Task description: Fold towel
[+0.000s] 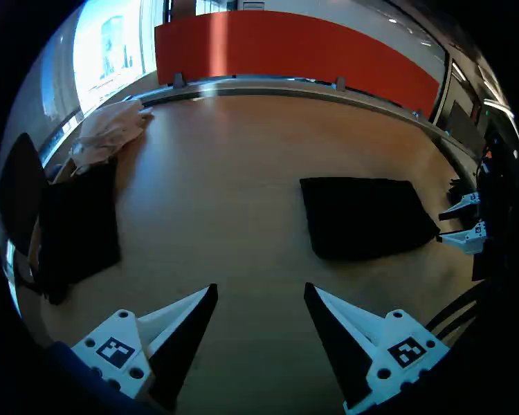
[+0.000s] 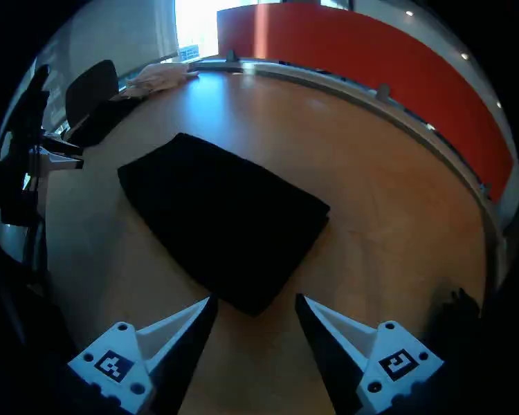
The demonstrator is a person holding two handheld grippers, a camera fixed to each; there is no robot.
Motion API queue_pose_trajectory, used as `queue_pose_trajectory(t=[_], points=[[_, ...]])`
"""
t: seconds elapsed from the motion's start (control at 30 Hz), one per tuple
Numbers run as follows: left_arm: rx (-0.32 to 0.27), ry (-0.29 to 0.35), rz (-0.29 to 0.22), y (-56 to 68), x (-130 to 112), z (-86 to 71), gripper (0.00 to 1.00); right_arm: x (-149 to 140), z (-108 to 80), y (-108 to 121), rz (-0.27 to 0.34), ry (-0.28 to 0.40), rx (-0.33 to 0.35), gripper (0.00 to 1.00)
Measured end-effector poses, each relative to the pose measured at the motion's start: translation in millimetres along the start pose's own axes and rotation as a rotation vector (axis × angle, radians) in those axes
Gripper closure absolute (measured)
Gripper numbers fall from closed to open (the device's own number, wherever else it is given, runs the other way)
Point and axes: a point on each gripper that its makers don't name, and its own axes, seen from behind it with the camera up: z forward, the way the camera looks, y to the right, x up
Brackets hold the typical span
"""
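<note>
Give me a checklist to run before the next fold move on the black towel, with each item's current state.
1. Left gripper open, holding nothing: ok.
2. Right gripper open, holding nothing: ok.
3. Black towel lying flat on the table, nothing on it: ok.
4. Right gripper aimed at the towel: ok, the near corner lines up with its opening.
5. Right gripper low enough to pinch that corner: cannot tell.
6. Left gripper lined up with the towel: not ok, the towel lies ahead and off to its right.
</note>
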Motion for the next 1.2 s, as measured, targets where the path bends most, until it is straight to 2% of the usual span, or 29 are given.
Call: queue_pose_trajectory(t=[0.13, 0.4, 0.6, 0.73, 0.93, 1.1, 1.13, 1.2], points=[[0.005, -0.005, -0.012, -3.1, -6.3, -4.1, 0.07, -0.6, 0.7, -0.8, -0.009, -0.004, 0.004, 0.20], [0.007, -0.006, -0.017, -4.6, -11.1, -8.8, 0.07, -5.2, -0.2, -4.5, -0.032, -0.026, 0.035, 0.43], [0.005, -0.009, -0.022, -4.8, -14.0, -9.9, 0.07, -6.5, 0.1, -4.5, -0.051, -0.035, 0.047, 0.51], [0.005, -0.011, -0.021, -5.1, -15.4, -9.8, 0.07, -7.7, 0.6, -4.8, -0.053, -0.043, 0.056, 0.67], [0.005, -0.011, -0.021, -6.0, -15.5, -10.4, 0.07, -8.8, 1.0, -3.6, -0.049, -0.048, 0.061, 0.69], [0.005, -0.009, -0.026, -6.4, -14.2, -10.6, 0.07, -10.7, 1.6, -3.4, -0.046, -0.055, 0.060, 0.92], [0.005, -0.008, -0.025, -6.5, -13.8, -10.6, 0.07, -10.2, 1.7, -3.1, -0.043, -0.054, 0.058, 0.95], [0.005, -0.008, -0.023, -6.7, -13.2, -10.5, 0.07, -8.8, 1.6, -2.7, -0.038, -0.049, 0.055, 0.95]])
